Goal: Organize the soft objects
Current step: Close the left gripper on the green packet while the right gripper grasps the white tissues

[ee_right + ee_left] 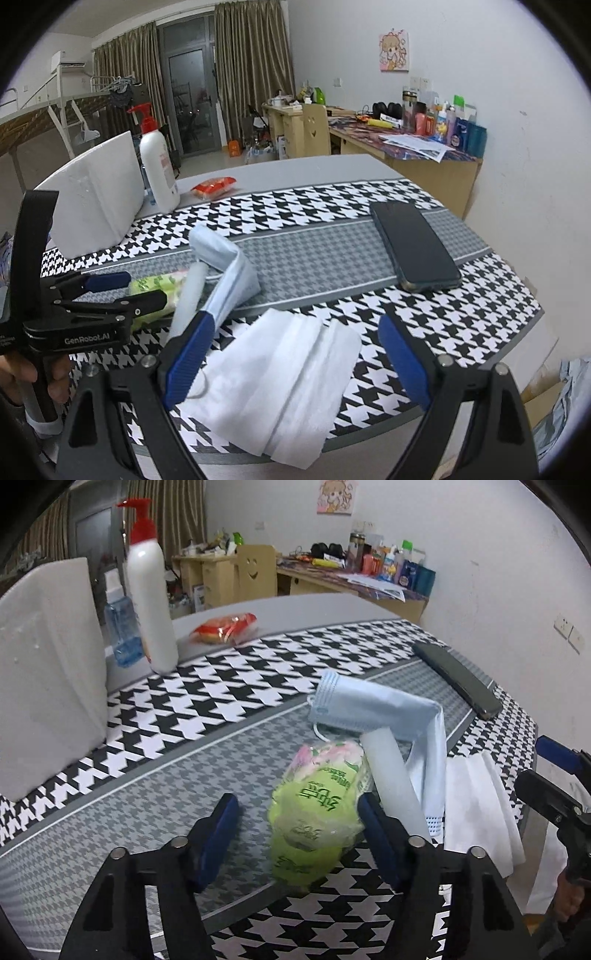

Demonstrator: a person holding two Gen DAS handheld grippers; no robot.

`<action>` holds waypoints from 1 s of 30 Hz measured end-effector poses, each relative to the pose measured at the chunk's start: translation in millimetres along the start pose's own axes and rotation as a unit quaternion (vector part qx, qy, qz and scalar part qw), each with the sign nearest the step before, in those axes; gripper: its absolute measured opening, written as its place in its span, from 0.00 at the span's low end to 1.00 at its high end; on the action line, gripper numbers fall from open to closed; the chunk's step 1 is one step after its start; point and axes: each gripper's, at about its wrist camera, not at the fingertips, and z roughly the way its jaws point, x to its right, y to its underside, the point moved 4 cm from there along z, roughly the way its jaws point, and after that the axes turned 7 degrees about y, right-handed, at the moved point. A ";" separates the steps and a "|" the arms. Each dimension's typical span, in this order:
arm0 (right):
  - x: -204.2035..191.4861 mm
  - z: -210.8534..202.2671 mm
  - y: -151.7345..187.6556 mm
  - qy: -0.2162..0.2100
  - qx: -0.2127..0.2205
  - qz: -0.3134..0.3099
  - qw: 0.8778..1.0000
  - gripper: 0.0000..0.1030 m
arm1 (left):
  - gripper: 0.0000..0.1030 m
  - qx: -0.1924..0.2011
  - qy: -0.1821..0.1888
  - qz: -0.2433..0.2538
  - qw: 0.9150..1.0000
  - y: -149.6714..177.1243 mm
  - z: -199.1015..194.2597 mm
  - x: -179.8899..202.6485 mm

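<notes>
Left tongs (297,834) astride green packet (314,812)

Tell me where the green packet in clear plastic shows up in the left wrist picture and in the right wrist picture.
Left wrist: green packet low centre, between the left gripper's blue pads, beside the blue mask.
Right wrist: green packet at the left edge, partly hidden behind the left gripper.
Shared landmark: the dark phone on the houndstooth cloth.

Glossy plastic-wrapped green pack (314,812)
</notes>
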 end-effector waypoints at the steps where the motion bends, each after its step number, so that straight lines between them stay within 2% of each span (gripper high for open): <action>1: 0.9 1.3 1.2 0.000 -0.002 0.001 1.000 0.90 | 0.61 -0.002 -0.001 0.002 1.000 0.4 1.6 0.1; 8: 2.6 10.1 16.2 -0.003 -0.026 0.003 1.000 0.90 | 0.59 0.002 0.008 0.022 1.000 0.0 3.5 5.0; 9: 2.0 11.3 18.9 -0.003 -0.030 0.002 1.000 0.90 | 0.56 0.000 0.008 0.027 1.000 -0.2 5.5 6.5; 10: 1.3 12.9 21.7 -0.004 -0.035 0.002 0.999 0.90 | 0.48 -0.005 0.011 0.030 0.999 0.4 7.6 7.9; 14: -2.7 19.9 30.6 -0.006 -0.054 -0.002 0.999 0.90 | 0.41 -0.003 0.017 0.033 0.999 -0.6 7.5 9.9; 20: -7.2 25.7 37.9 -0.004 -0.075 -0.006 0.997 0.90 | 0.38 -0.001 0.018 0.025 1.000 -0.2 12.3 9.0; 30: -18.8 23.8 39.9 0.024 -0.077 -0.031 0.996 0.73 | 0.37 0.020 0.014 0.016 1.000 4.4 -5.0 3.8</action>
